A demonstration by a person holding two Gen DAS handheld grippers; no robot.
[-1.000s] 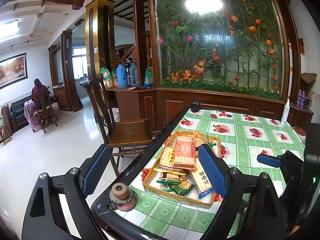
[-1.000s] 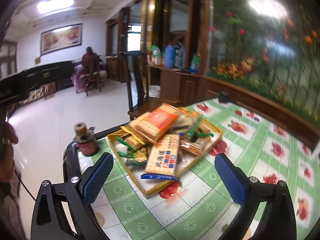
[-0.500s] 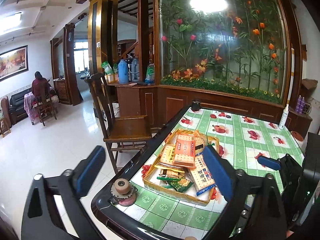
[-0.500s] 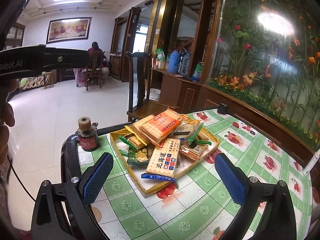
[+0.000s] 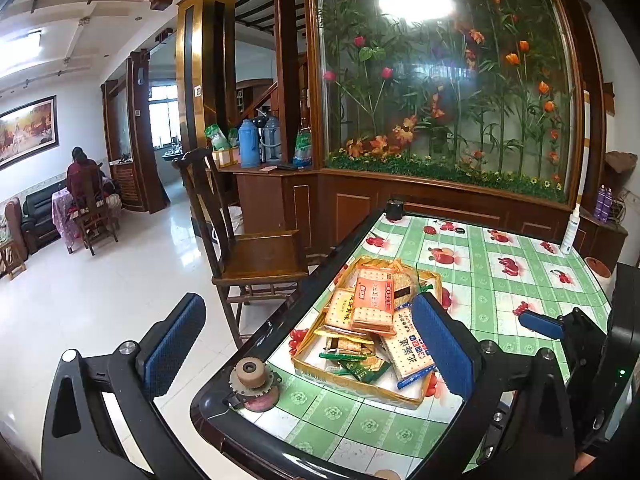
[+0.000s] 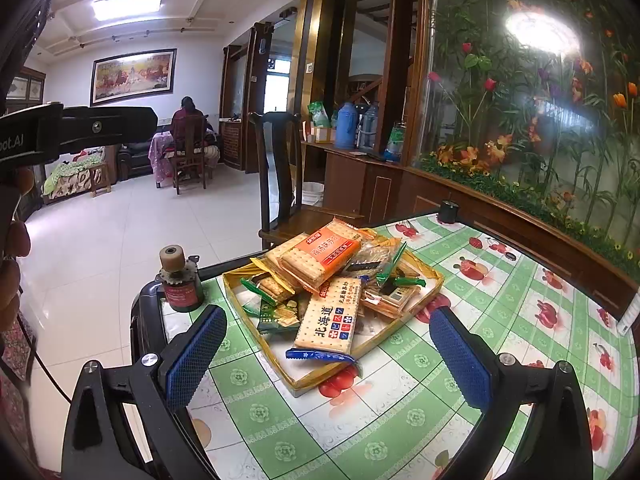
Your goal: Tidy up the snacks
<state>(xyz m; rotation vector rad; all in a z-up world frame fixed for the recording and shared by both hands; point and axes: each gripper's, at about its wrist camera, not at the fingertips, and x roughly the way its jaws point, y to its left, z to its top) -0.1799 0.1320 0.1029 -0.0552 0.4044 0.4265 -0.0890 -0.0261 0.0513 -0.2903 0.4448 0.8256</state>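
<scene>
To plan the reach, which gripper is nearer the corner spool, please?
Probably the left gripper: the spool lies just ahead between its fingers; the right gripper is across the tray.

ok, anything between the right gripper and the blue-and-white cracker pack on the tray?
Nothing visible. The right gripper is open and empty, and the cracker pack lies on top at the tray edge nearest it, with only bare tablecloth between.

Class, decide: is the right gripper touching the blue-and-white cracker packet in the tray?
Apart. The right wrist view shows the right gripper open, with bare tablecloth between its pads and the cracker packet.
</scene>
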